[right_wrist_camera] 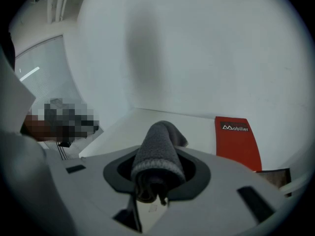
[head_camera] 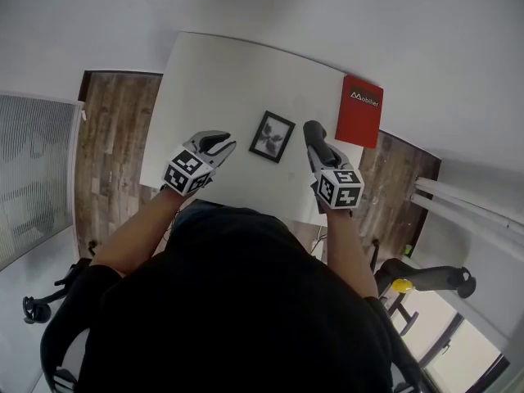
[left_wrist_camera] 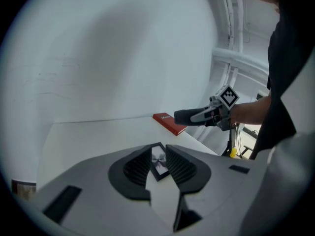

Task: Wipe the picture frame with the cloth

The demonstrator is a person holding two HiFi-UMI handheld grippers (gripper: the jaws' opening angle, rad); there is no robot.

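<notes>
A small black picture frame [head_camera: 272, 136] with a pale flower print lies flat in the middle of the white table [head_camera: 221, 80]. My right gripper [head_camera: 316, 140] hangs just right of the frame, above the table, shut on a rolled grey cloth [head_camera: 312, 129]. In the right gripper view the cloth [right_wrist_camera: 157, 154] bulges out over the jaws and hides the fingertips. My left gripper [head_camera: 216, 144] hovers left of the frame, shut and holding nothing. In the left gripper view the frame [left_wrist_camera: 158, 161] shows through the thin slit between the jaws, with the right gripper [left_wrist_camera: 194, 116] and cloth [left_wrist_camera: 182, 117] beyond.
A red book [head_camera: 360, 110] lies at the table's far right corner, also in the right gripper view [right_wrist_camera: 237, 141]. White wall stands behind the table. Wood floor [head_camera: 115, 146] borders both sides. A dark chair base [head_camera: 426, 278] sits lower right.
</notes>
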